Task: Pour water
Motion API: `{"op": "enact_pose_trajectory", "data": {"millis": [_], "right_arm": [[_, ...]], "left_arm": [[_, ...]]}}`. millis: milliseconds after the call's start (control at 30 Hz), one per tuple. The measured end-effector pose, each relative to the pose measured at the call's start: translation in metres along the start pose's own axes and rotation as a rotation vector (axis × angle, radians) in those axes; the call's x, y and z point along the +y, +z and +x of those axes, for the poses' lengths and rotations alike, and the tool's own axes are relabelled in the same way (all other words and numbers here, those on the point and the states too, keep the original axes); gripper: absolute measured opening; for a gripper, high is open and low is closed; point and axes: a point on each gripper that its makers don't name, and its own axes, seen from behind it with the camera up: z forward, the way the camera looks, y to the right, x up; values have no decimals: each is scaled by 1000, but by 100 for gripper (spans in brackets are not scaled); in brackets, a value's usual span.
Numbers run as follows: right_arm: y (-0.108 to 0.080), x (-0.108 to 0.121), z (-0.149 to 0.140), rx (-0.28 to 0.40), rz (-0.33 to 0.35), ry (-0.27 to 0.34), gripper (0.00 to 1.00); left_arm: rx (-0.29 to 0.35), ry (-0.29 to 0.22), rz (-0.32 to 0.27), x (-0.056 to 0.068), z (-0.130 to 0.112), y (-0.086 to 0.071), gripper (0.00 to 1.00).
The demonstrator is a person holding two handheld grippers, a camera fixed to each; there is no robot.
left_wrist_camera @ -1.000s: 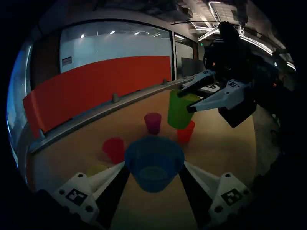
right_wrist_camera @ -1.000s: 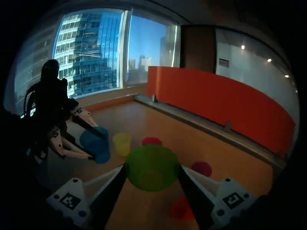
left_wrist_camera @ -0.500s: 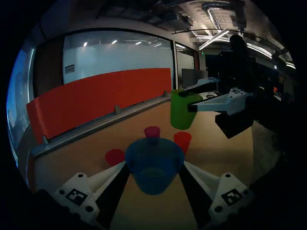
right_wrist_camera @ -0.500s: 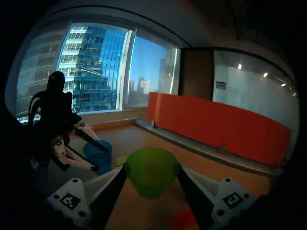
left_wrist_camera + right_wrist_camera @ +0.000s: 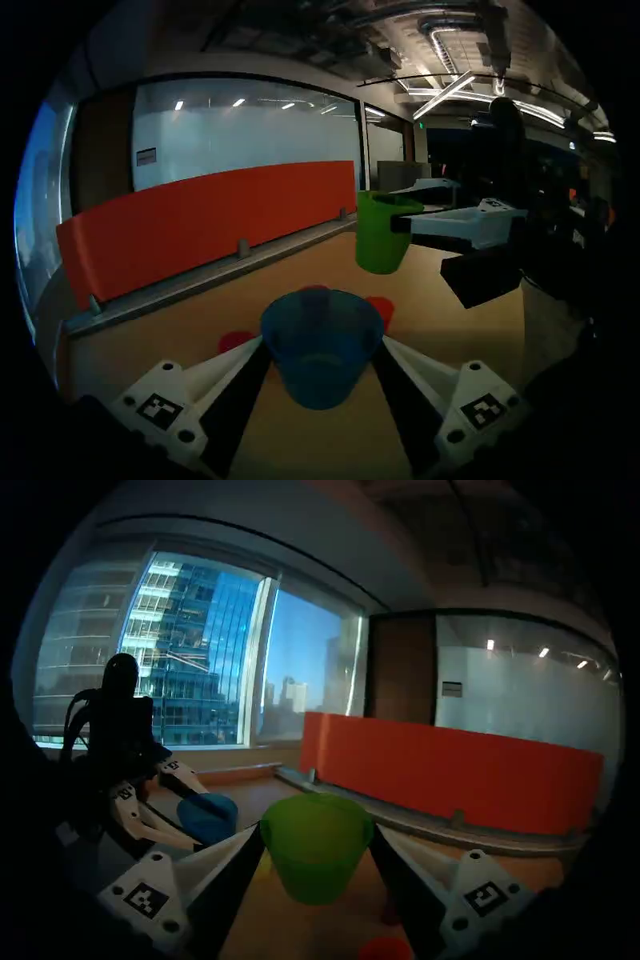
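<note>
In the left gripper view, the left gripper [image 5: 322,346] reaches forward from the bottom with its two white fingers clamped on the sides of a blue cup [image 5: 322,380]. The cup sits upright between them, mouth up, raised above the wooden tabletop [image 5: 456,320]. Whether it holds water cannot be told through its dark translucent wall. Farther off and to the right, the right gripper [image 5: 392,210] comes in from the side and grips a green cup [image 5: 374,240], which is upright and well clear of the tabletop. Two red cups stand on the tabletop beyond the blue one, one [image 5: 234,340] to its left and one [image 5: 383,306] to its right, below the green cup. A metal rail [image 5: 216,270] runs along the far edge of the tabletop, with an orange panel [image 5: 200,216] behind it.

In the right gripper view, the right gripper [image 5: 317,836] has both fingers pressed on the green cup [image 5: 317,864], held upright with its open mouth showing. To the left, the left gripper [image 5: 200,820] holds the blue cup [image 5: 210,816] off the tabletop [image 5: 352,928]; its tilt is hard to judge here. A person [image 5: 120,720] stands behind it as a dark shape against a large window [image 5: 208,664]. A red cup [image 5: 386,949] peeks up at the near edge, below the green one
</note>
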Motion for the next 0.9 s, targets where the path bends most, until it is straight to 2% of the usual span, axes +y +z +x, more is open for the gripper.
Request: {"op": "enact_pose_trajectory", "data": {"millis": [367, 667, 900], "right_arm": [[-4, 6, 11, 47, -10, -1, 93], [-5, 7, 10, 43, 0, 10, 93], [-5, 4, 7, 34, 19, 17, 93]], "left_arm": [[30, -15, -4, 2, 7, 2, 84], [71, -19, -7, 1, 20, -1, 84], [101, -25, 2, -5, 29, -4, 84]]}}
